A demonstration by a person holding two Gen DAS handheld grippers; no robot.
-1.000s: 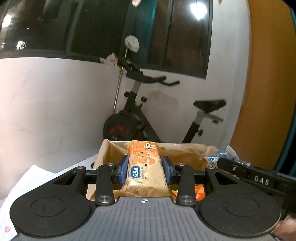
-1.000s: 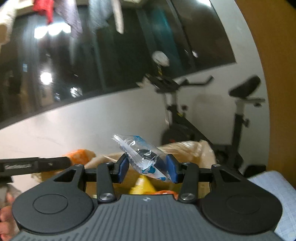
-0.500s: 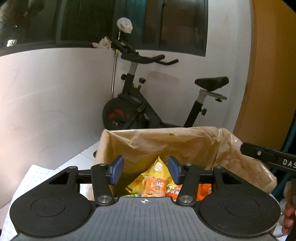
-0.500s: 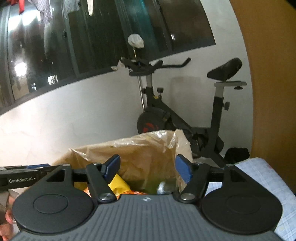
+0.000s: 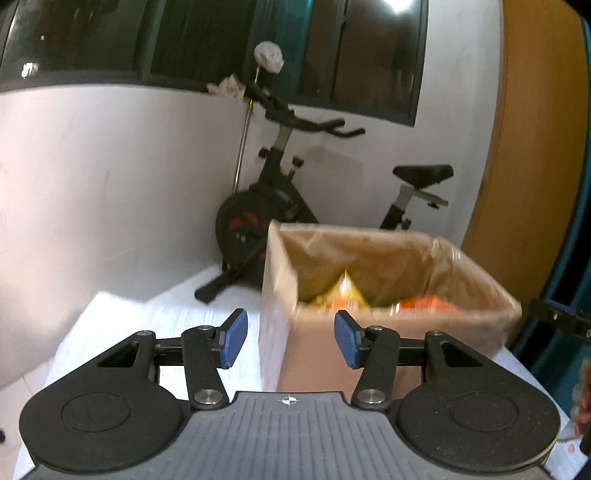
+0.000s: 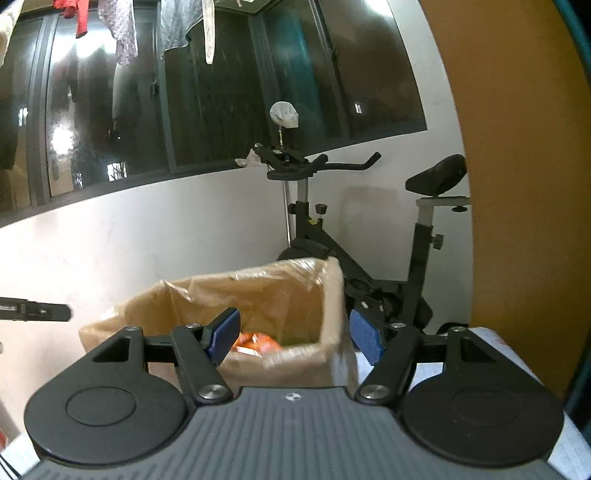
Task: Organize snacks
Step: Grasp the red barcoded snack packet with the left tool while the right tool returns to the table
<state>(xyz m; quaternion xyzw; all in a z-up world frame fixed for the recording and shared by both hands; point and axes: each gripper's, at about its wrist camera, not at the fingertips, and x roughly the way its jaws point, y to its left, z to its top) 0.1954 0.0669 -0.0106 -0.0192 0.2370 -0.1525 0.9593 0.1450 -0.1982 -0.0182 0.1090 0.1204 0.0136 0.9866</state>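
Matt cardboard box (image 5: 317,354) lined with thin, crinkled, glossy plastic film (image 6: 258,291)

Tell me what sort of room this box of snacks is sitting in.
Most likely a room in a home, perhaps by a balcony. An exercise bike stands against the white wall behind the cardboard box, and laundry hangs in front of the dark windows.

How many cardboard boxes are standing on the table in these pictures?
1. The cardboard box, lined with a plastic bag, stands on the table in front of the exercise bike, with snack packets inside. Table areas outside both views may hide others.
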